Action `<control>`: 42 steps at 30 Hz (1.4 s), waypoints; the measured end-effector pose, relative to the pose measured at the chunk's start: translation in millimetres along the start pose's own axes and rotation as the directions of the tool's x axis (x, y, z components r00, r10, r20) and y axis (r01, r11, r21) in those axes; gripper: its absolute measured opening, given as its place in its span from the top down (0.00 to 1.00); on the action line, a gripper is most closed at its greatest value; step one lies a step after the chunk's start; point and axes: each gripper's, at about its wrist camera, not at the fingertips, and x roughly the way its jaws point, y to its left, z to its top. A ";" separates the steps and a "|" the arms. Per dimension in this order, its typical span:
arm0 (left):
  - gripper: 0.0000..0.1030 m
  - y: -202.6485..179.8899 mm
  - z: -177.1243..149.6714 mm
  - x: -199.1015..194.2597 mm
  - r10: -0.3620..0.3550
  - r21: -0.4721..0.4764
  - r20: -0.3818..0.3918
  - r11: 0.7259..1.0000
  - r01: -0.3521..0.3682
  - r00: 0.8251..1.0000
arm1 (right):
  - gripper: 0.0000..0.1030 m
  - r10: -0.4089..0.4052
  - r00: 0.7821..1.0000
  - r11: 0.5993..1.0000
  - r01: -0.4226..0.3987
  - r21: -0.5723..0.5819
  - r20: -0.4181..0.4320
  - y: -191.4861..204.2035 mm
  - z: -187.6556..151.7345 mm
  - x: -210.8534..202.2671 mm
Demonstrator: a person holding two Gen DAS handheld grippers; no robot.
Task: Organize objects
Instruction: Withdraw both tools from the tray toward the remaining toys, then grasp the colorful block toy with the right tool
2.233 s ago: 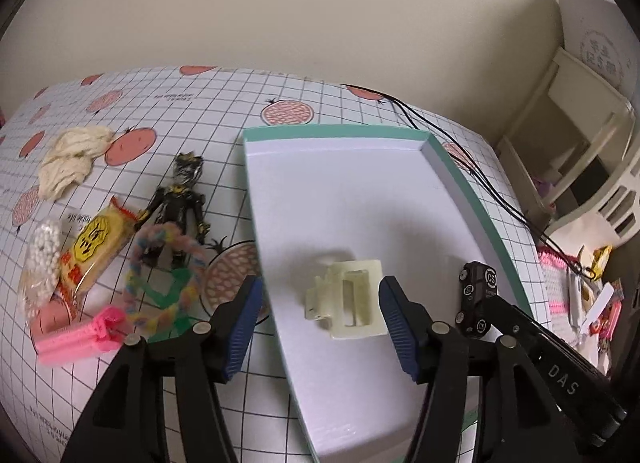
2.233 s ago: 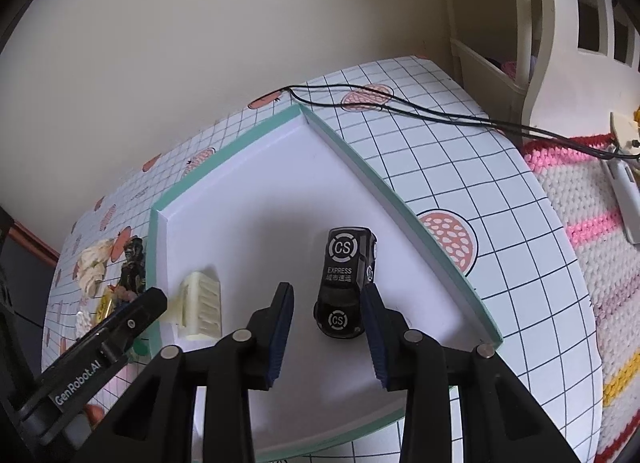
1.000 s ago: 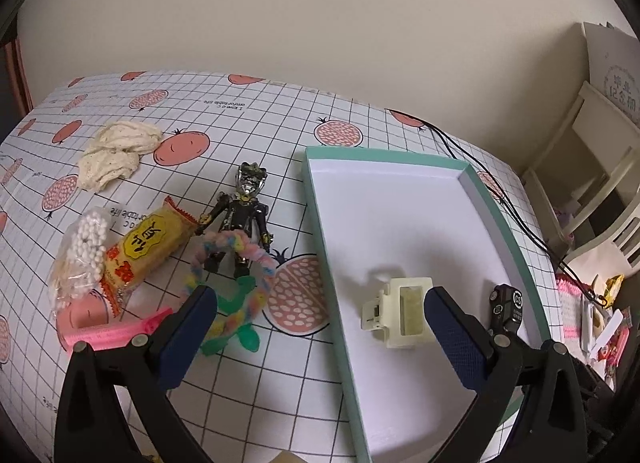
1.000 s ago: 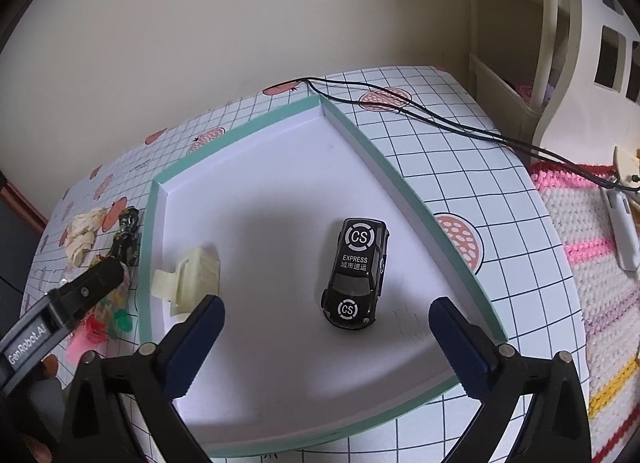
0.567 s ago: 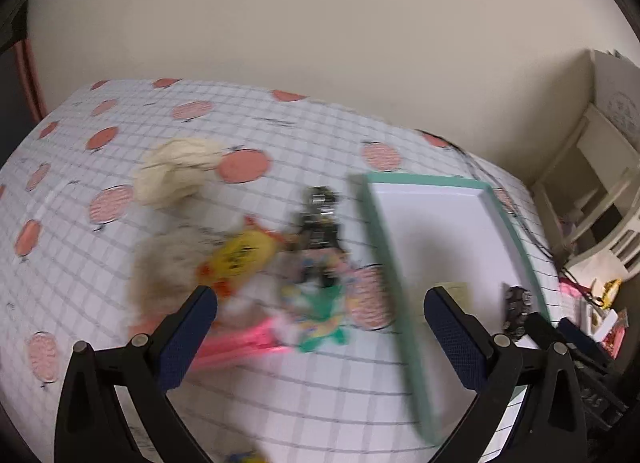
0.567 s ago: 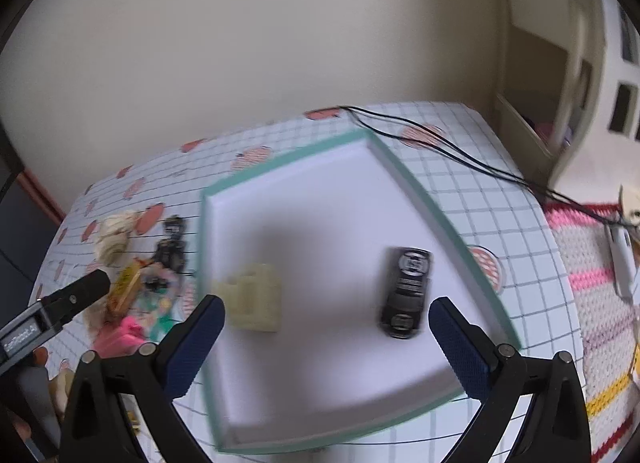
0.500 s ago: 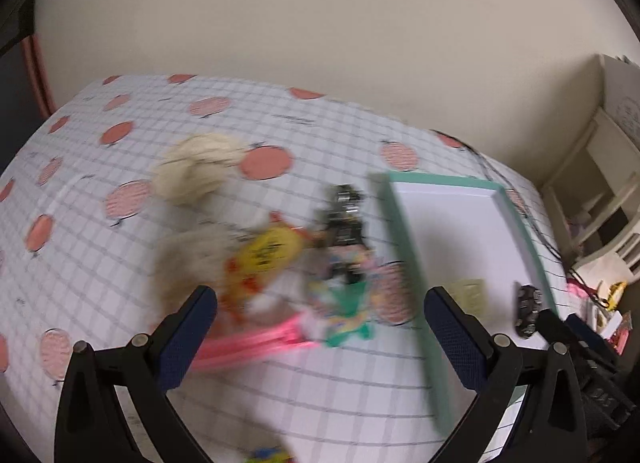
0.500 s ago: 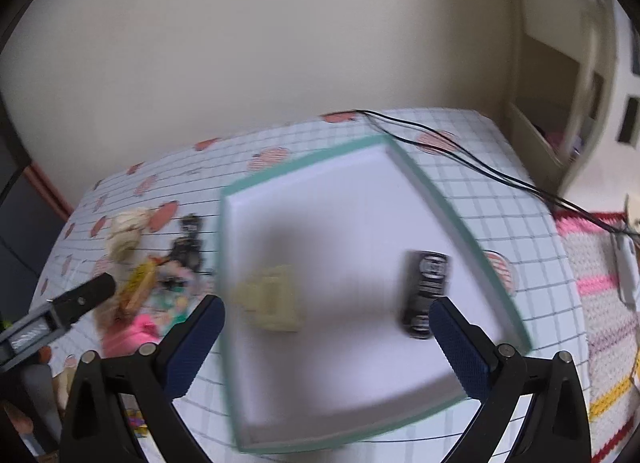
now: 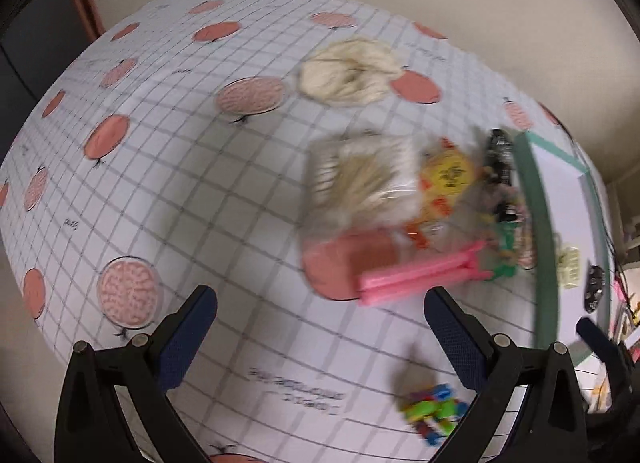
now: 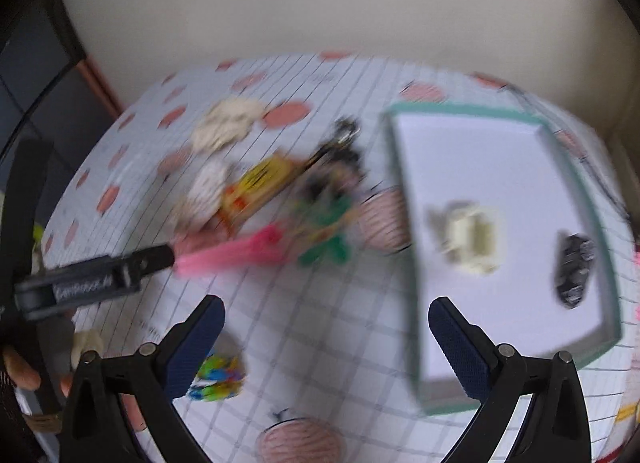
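Note:
Both views are motion-blurred. The teal-rimmed white tray (image 10: 600, 231) holds a cream hair clip (image 10: 474, 237) and a black toy car (image 10: 574, 271); they show small in the left wrist view as the hair clip (image 9: 570, 269) and the car (image 9: 594, 293). Left of the tray lies a pile: pink comb (image 9: 420, 277), bag of cotton swabs (image 9: 360, 179), yellow snack pack (image 9: 446, 177), black figure (image 9: 498, 155), green and pastel ring toy (image 10: 324, 231). My left gripper (image 9: 320, 335) and right gripper (image 10: 326, 339) are open above the tablecloth, holding nothing.
A cream cloth wad (image 9: 350, 73) lies at the back of the checked tablecloth. A small multicoloured toy (image 9: 432, 417) sits near the front edge. The left tool's arm (image 10: 96, 277) and a hand (image 10: 20, 373) reach in at the right view's left side.
Both grippers let go of the clip and the car, opened wide and swung left, away from the tray. The pile of loose things now lies in front of them.

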 end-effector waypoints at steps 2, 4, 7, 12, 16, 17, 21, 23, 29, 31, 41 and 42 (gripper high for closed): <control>0.00 9.7 0.7 2.7 0.003 -0.019 -0.011 1.000 -0.003 1.000 | 0.00 0.021 0.998 1.000 -0.022 -0.019 -0.053 7.9 -6.5 10.7; 0.00 17.1 1.4 4.2 -0.003 -0.037 -0.021 0.999 0.002 1.000 | 0.00 0.034 0.996 0.999 -0.036 -0.030 -0.081 14.5 -9.6 18.3; 0.00 23.6 2.9 8.3 0.000 -0.058 -0.036 0.998 -0.002 0.999 | 0.00 0.057 0.992 0.997 -0.062 -0.050 -0.110 25.4 -13.2 25.2; 0.00 24.1 3.5 12.1 -0.011 -0.074 -0.050 0.997 0.007 0.999 | 0.04 0.064 0.986 0.992 -0.080 -0.097 -0.157 39.6 -21.3 33.8; 0.00 20.2 3.4 11.2 -0.008 -0.065 -0.050 0.998 0.004 0.999 | 0.11 0.032 0.981 0.990 -0.057 -0.128 -0.193 44.5 -27.3 41.5; 0.00 20.1 3.9 11.4 -0.010 -0.067 -0.050 0.998 0.006 0.999 | 0.13 0.033 0.980 0.990 -0.060 -0.131 -0.198 44.8 -28.5 42.4; 0.00 17.9 4.6 12.7 -0.017 -0.072 -0.050 0.997 0.013 0.999 | 0.26 0.003 0.975 0.988 -0.036 -0.147 -0.221 42.4 -32.5 45.9; 0.00 15.2 4.7 12.6 -0.020 -0.066 -0.046 0.998 0.017 0.999 | 0.33 -0.003 0.974 0.990 -0.030 -0.139 -0.227 37.3 -32.9 46.3; 0.00 0.8 7.8 14.0 -0.034 -0.030 -0.021 0.999 0.033 0.999 | 0.61 0.001 0.970 0.994 -0.027 -0.104 -0.244 18.3 -33.8 43.5; 0.00 -5.5 8.1 13.0 -0.033 -0.006 -0.010 0.999 0.033 0.999 | 0.62 0.008 0.968 0.994 -0.034 -0.101 -0.250 12.1 -34.9 41.9; 0.06 -53.5 6.5 16.9 -0.004 0.154 0.036 0.988 -0.002 0.999 | 0.62 -0.012 0.979 1.000 0.014 0.009 -0.202 -41.3 -31.0 30.0; 0.06 -59.0 6.0 18.1 0.010 0.177 0.040 0.984 -0.017 0.999 | 0.62 -0.009 0.980 1.000 0.013 0.021 -0.198 -46.0 -31.1 29.0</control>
